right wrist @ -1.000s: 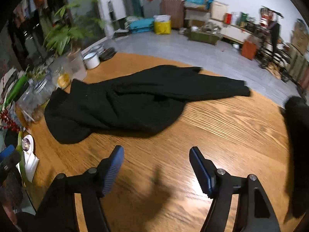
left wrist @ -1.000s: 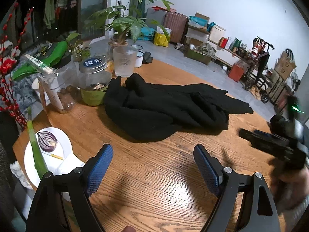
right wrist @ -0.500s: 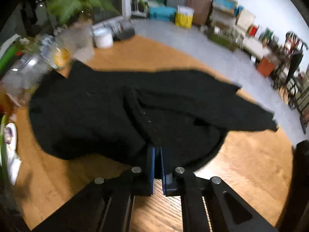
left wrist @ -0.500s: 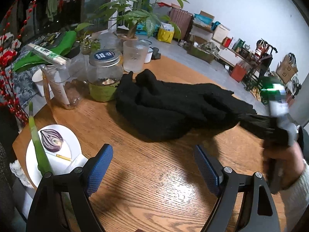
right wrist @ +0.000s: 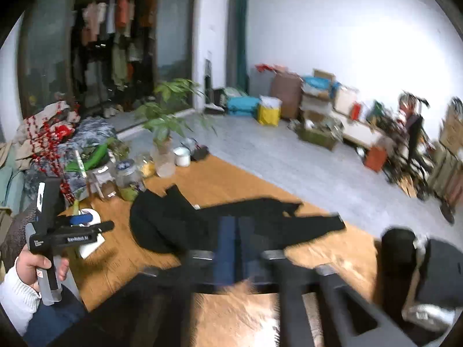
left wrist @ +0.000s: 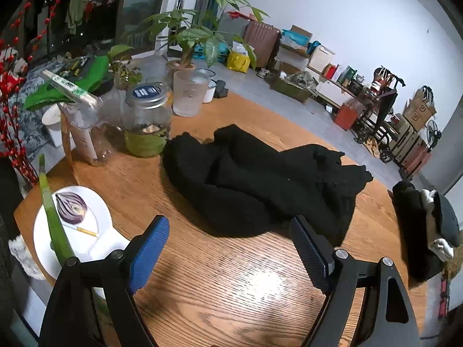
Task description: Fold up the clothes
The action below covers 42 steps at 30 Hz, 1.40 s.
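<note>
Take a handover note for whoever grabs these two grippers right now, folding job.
Left gripper: open, empty, over the table, just short of the black garment.
Right gripper: blurred; its jaws have just been opening, no cloth seen between them.
Garment: rumpled on the table, one end by the glass jar.
Done: no neat fold yet.
Left: spread it flat, then fold.

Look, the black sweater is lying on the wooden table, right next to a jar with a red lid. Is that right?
Almost. The black sweater does lie on the wooden table beside the jar, but the jar's lid is blue and silver, not red. The left wrist view shows it clearly.
</note>
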{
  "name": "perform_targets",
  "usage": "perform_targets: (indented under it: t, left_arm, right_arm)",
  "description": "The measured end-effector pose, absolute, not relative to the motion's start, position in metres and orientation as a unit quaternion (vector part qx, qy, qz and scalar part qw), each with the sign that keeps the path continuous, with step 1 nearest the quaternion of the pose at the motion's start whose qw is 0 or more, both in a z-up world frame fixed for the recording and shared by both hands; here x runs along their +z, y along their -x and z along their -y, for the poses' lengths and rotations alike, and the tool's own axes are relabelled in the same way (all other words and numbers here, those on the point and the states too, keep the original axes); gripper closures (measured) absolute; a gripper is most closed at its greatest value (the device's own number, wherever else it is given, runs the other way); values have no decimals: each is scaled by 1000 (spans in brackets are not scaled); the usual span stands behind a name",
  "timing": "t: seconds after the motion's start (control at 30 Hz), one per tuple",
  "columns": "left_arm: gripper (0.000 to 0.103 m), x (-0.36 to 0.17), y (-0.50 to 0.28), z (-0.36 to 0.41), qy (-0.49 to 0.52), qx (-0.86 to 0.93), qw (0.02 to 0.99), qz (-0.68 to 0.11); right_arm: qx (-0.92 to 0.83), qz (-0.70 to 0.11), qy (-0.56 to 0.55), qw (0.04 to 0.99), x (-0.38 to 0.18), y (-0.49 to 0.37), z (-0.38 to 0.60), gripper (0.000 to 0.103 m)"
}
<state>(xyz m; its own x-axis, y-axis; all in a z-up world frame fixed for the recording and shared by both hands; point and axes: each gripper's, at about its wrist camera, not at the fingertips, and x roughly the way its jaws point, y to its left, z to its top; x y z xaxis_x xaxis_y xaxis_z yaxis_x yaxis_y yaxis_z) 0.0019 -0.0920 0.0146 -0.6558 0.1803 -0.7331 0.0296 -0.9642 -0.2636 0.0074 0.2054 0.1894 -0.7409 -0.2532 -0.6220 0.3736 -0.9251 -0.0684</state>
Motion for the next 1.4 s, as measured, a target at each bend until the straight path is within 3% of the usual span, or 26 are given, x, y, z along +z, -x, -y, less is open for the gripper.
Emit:
perform_targets:
  t: [0.03, 0.17, 0.37, 0.57, 0.6, 0.67, 0.73, 0.93, 1.07, 1.2, 1.4]
  left_arm:
    - [18, 14, -2, 90, 415, 900, 42, 126]
    - [18, 11, -4, 85, 421, 897, 52, 126]
    - [18, 6, 0, 93, 427, 890, 66, 144]
    - [18, -8, 13, 103, 445, 886, 35, 126]
    - [18, -10, 15, 102, 450, 884, 34, 122]
    - [18, -16, 19, 100, 459, 880, 32, 115]
    - [18, -18, 20, 97, 464, 878, 35, 111]
    - [18, -7, 5, 65, 450, 885, 72, 93]
    - [18, 1, -4, 51, 419, 904, 72, 39]
    - [18, -10, 4, 70, 458, 878, 75, 116]
    - [18, -16, 5, 73, 471, 873, 75, 105]
  right_arm:
    - [-926, -91, -328, 162, 186, -9, -210, 11]
    - [-895, -56, -414, 159, 134, 5, -227, 37]
    - [-866, -27, -474, 160, 47, 39, -216, 44]
    - [-855, -42, -484, 183, -3, 80, -174, 46]
    - [-851, -56, -488, 186, -13, 87, -167, 50]
    - [-845, -86, -492, 194, -27, 94, -157, 92]
    - [-839, -118, -490, 205, -36, 94, -152, 98]
    - [-843, -191, -437, 249, -24, 51, -167, 99]
    - [-861, -152, -431, 222, -10, 32, -196, 99]
    - [-892, -98, -400, 189, 46, 22, -220, 99]
    - [-934, -34, -300, 190, 173, 1, -225, 99]
